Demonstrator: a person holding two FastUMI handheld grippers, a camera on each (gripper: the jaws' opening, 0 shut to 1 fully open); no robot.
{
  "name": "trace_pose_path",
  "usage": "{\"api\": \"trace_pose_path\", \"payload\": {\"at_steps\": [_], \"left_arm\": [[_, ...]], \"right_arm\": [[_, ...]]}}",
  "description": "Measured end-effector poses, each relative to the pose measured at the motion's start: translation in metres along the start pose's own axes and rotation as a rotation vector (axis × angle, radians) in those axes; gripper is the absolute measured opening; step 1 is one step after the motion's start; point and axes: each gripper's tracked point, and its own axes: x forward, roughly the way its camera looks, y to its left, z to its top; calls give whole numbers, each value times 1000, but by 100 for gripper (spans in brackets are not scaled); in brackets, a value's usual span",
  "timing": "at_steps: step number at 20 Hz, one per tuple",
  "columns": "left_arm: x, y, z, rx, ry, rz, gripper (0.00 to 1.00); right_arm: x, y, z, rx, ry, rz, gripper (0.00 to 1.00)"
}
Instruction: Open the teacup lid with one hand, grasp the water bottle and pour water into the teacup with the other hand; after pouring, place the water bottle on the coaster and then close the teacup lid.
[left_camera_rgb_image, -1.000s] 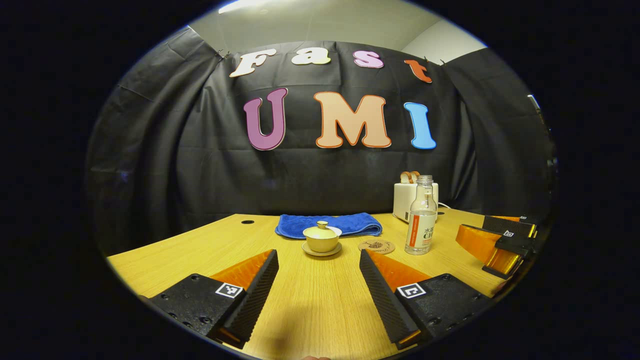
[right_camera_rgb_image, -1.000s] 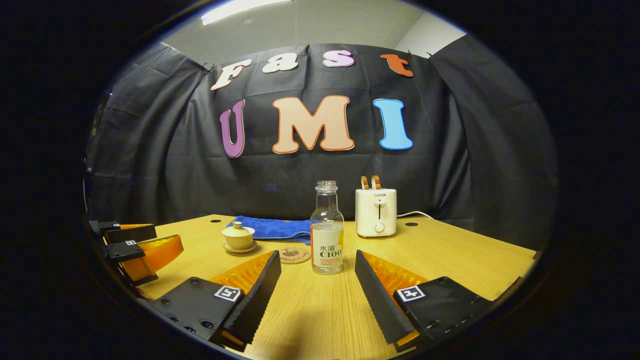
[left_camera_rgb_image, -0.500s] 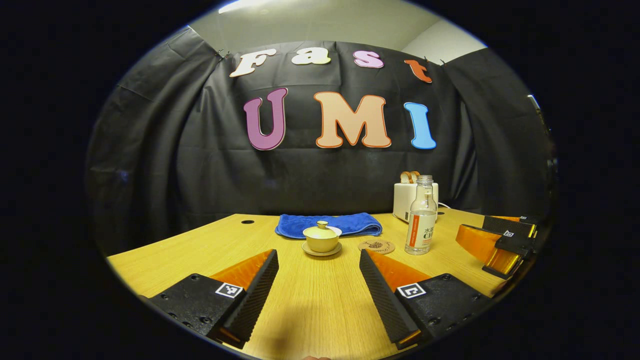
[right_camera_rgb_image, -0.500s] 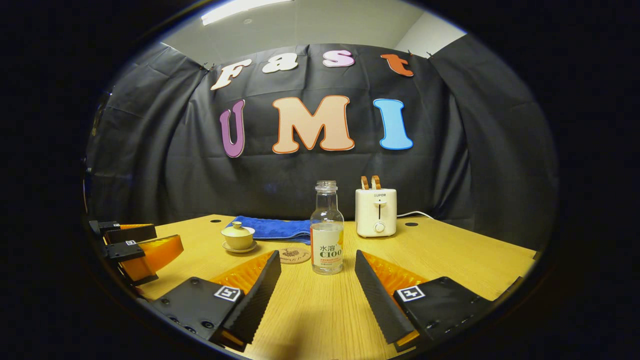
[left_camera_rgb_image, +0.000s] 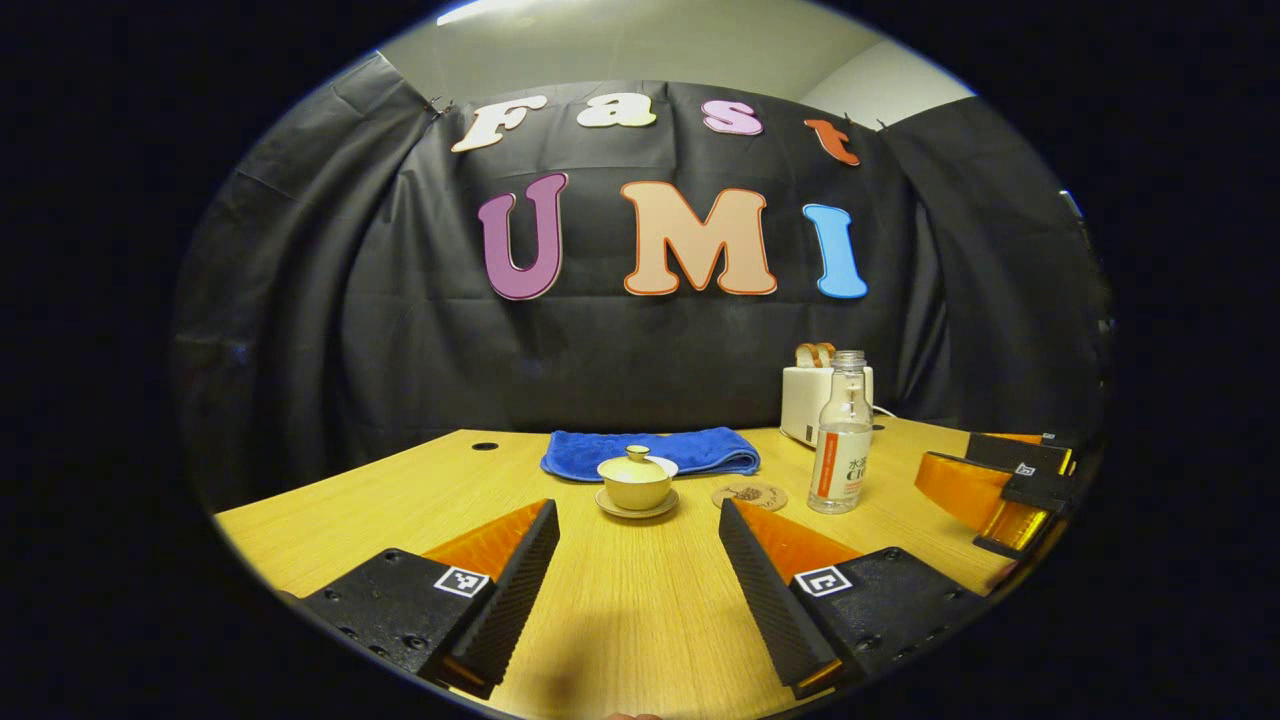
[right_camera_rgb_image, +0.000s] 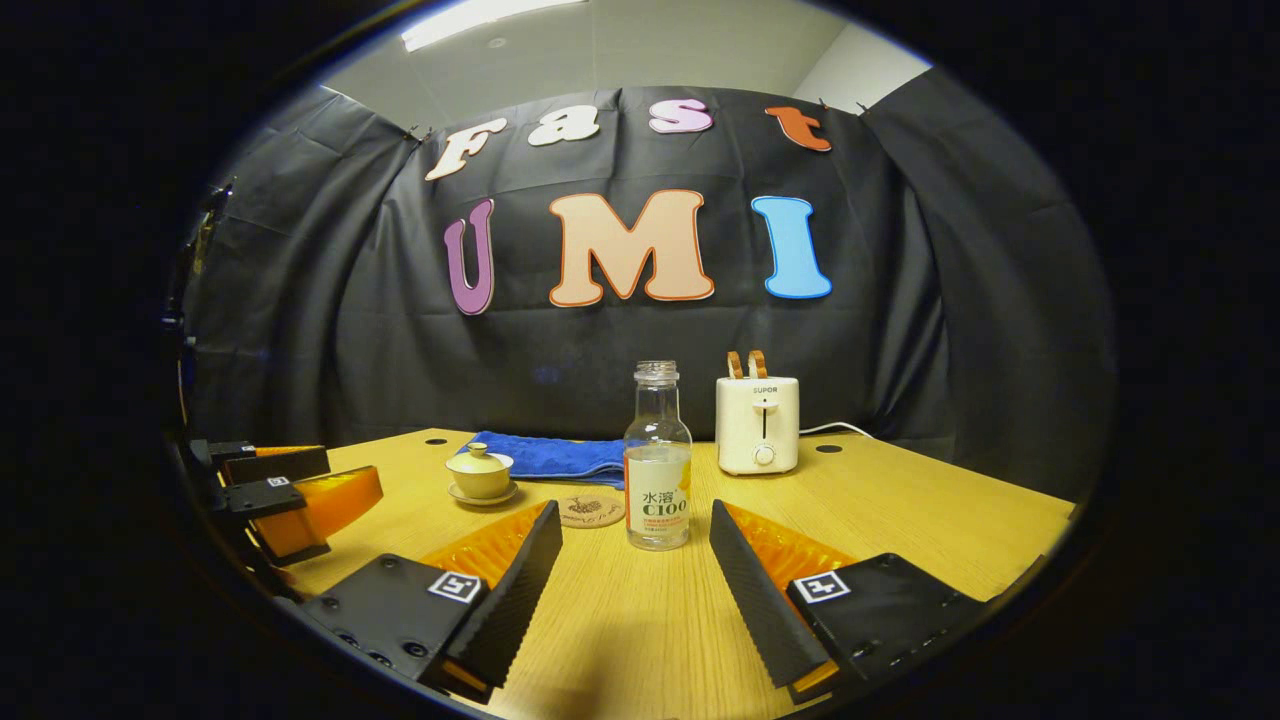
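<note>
We've got a pale yellow teacup (left_camera_rgb_image: 636, 483), a royal blue towel (left_camera_rgb_image: 650, 451), a cream toaster (right_camera_rgb_image: 757, 425), a clear bottle (right_camera_rgb_image: 657, 470) with a white-and-orange label, a brown patterned coaster (right_camera_rgb_image: 591, 511), all on light woodgrain surface (right_camera_rgb_image: 640, 610).

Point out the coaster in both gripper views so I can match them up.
Left gripper view: the coaster lies right of centre on the table, between the teacup and the water bottle.
Right gripper view: the coaster lies just left of the water bottle.
Shared landmark: the toaster.

Lettering marks the water bottle (right_camera_rgb_image: 657, 490) and toaster (right_camera_rgb_image: 757, 425).
</note>
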Motion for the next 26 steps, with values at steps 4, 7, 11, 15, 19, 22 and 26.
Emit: {"api": "trace_pose_path", "payload": {"at_steps": [4, 7, 11, 15, 19, 22, 26], "left_arm": [[44, -5, -1, 0, 3, -27, 94], [91, -4, -4, 25, 15, -33, 94], [145, -8, -13, 91, 62, -34, 94], [178, -4, -18, 71, 93, -18, 94], [196, 0, -24, 57, 132, -12, 94], [202, -2, -24, 68, 123, -14, 94], [205, -5, -25, 83, 130, -26, 90]], "right_arm": [[2, -6, 0, 1, 3, -16, 95], [10, -29, 0, 3, 4, -42, 96], [17, -48, 3, 2, 0, -66, 95], [17, -54, 4, 0, -1, -78, 96], [18, -57, 4, -1, 0, -85, 95], [18, -59, 3, -2, 0, -91, 96], [20, -62, 3, -2, 0, -94, 95]]}}
